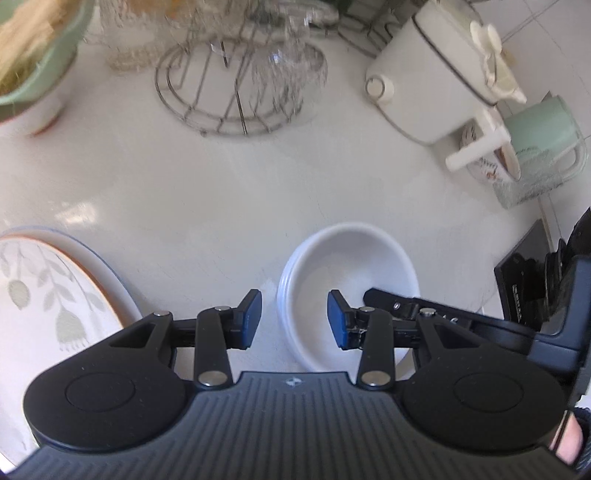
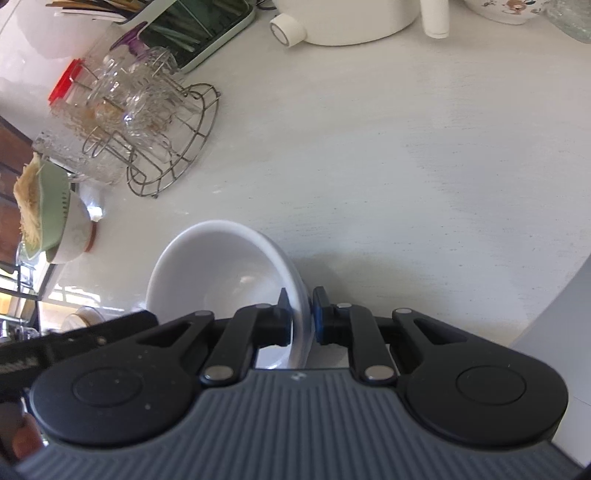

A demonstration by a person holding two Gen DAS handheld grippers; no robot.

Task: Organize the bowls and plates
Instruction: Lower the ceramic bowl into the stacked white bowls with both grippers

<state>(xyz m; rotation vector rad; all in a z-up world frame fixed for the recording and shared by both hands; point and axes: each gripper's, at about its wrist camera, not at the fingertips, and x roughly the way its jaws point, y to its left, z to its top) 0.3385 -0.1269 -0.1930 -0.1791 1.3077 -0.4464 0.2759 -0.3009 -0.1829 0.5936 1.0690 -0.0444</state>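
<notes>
Right tongs pinching the white bowl's rim, left tongs spread above it.

My right tongs [image 2: 300, 314] are clamped on the rim of the white bowl [image 2: 221, 273], one pad inside, one outside, the bowl lying toward ten o'clock from the pads. My left tongs [image 1: 295, 319] hang spread and grip nothing, with the bowl's near rim in the gap between their pads. The bowl sits on the pale surface [image 2: 406, 166]. A leaf-patterned plate [image 1: 48, 295] lies at nine o'clock of the left view, and a wire rack [image 1: 236, 92] stands at twelve.

white countertop [image 2: 406, 166], tiled wall [image 1: 535, 22], daylight
</notes>
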